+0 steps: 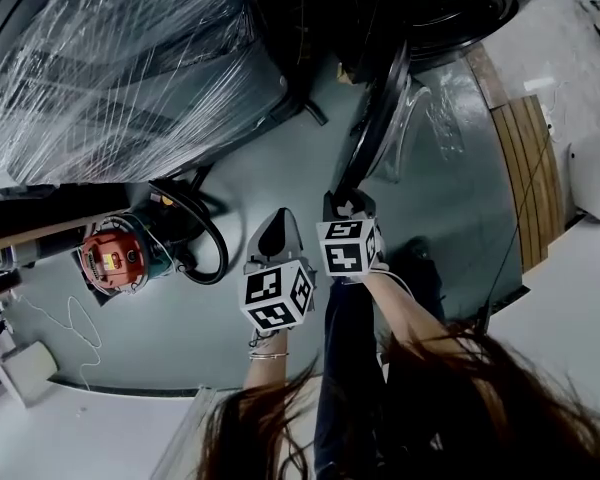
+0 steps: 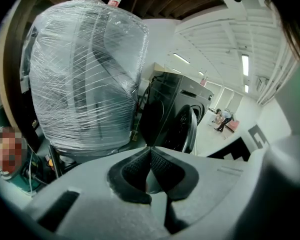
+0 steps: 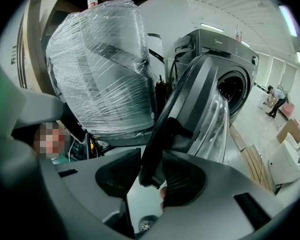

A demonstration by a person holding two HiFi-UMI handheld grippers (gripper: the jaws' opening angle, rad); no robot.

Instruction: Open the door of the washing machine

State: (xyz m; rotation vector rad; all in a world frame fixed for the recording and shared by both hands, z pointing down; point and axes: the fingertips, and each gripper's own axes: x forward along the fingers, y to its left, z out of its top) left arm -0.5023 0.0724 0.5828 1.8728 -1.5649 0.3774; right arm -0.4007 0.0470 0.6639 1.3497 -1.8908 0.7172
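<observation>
The dark washing machine (image 1: 460, 8) stands at the top of the head view with its round door (image 1: 380, 118) swung out, edge-on toward me. My right gripper (image 1: 348, 204) is at the door's lower rim. In the right gripper view the door (image 3: 200, 99) runs up from my right gripper (image 3: 151, 176), and its dark rim fills the gap between the two pads, so the jaws are shut on it. My left gripper (image 1: 277, 226) hovers just left of the right one, shut with nothing in it; its pads (image 2: 140, 166) meet tip to tip. The machine (image 2: 172, 109) shows beyond them.
A large object wrapped in clear film (image 1: 110, 68) fills the upper left, close to the machine. A red power tool (image 1: 115, 258) and a black cable loop (image 1: 205, 233) lie on the grey floor at left. A wooden pallet (image 1: 530, 178) lies right of the door.
</observation>
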